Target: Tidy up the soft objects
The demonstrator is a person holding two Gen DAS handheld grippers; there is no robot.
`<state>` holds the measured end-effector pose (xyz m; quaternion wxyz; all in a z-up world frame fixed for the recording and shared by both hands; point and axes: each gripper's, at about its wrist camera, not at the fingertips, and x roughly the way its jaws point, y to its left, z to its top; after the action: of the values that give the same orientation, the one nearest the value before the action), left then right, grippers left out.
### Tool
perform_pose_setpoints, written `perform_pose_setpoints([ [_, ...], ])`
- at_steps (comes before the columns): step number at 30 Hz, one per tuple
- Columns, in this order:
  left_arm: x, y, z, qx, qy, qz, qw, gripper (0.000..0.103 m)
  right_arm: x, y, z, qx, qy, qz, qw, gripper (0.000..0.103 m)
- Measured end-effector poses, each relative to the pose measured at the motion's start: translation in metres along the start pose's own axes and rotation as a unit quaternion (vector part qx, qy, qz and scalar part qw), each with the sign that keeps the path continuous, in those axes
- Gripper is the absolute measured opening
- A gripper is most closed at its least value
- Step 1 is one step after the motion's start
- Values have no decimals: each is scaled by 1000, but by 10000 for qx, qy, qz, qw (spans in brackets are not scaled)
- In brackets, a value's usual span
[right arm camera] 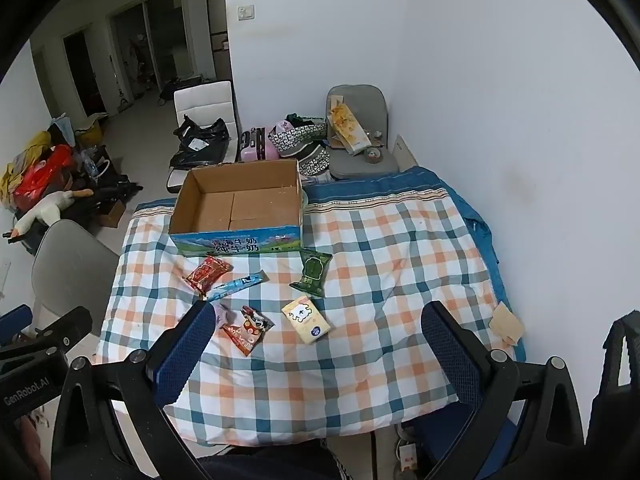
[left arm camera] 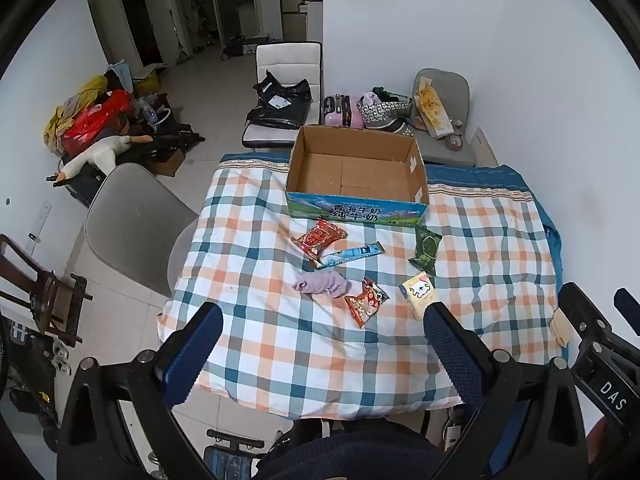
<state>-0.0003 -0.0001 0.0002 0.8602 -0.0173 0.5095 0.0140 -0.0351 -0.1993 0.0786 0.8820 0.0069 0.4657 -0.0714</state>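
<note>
**Readable print: a milk carton and two rig labels**

The front wall of the open cardboard box (left arm camera: 357,211) carries large white Chinese characters in two lines, 青海牛奶 over 纯牛奶, on a blue and green mountain scene; the same lettering shows in the right wrist view (right arm camera: 236,243). The right gripper's body (left arm camera: 612,390), seen at the edge of the left wrist view, bears white letters "DAS". The left gripper's body (right arm camera: 26,394), seen in the right wrist view, reads "GenRobot.AI". Print on the snack packets is too small to read.
</note>
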Motion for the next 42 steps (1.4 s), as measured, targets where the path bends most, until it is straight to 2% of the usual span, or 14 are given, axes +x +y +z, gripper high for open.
perform_pose_setpoints([
  [42,-5,10,8,-56,-60,16,10000,103,-11,6,7,-45,-77,30,10000,103],
])
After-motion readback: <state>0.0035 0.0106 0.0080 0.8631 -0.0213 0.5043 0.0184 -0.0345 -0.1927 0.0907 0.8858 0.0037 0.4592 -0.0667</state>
